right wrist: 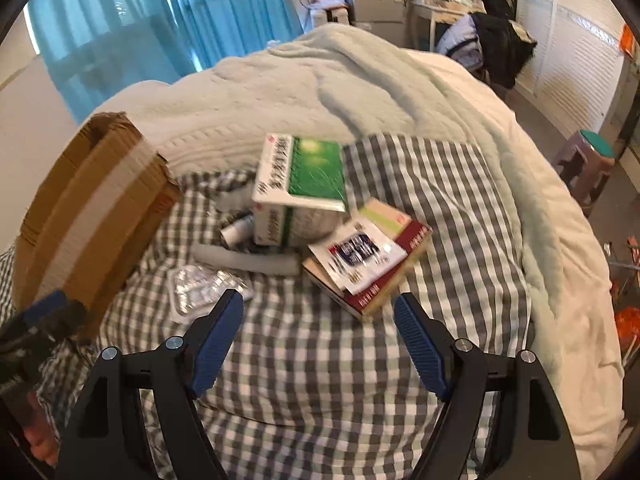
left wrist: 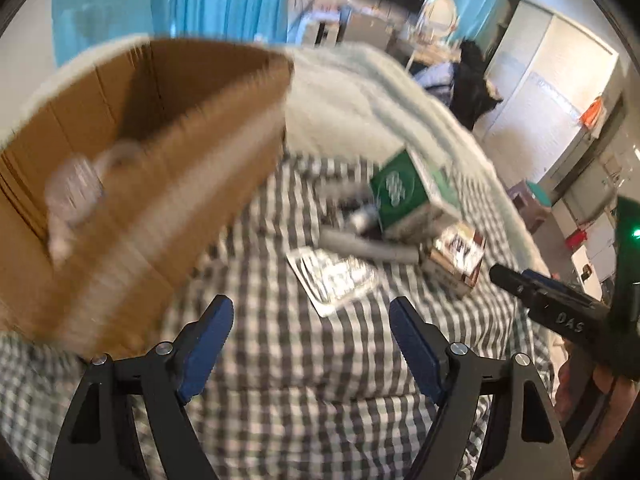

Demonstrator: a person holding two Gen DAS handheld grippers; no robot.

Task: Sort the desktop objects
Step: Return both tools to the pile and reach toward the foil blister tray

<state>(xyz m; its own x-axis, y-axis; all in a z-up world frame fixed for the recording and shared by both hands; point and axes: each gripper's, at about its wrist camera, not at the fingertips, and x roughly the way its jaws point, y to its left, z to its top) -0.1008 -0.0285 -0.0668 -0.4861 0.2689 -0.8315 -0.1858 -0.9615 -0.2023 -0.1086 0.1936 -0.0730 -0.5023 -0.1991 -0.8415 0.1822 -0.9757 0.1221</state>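
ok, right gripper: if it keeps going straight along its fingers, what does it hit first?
Likely the red-edged box with the leaflet on top, just ahead of the open right gripper; depth is unclear, so possibly the checked cloth first.

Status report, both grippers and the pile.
Left gripper open, empty. Right gripper open, empty. Green medicine box, blister pack, grey tube still on checked cloth. Cardboard box alongside, nothing blocking.

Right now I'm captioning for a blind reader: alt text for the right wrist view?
The open right gripper hovers over a checked cloth, empty. Ahead lie a green and white box, a red box, a grey tube and a foil pack; a cardboard box stands left.
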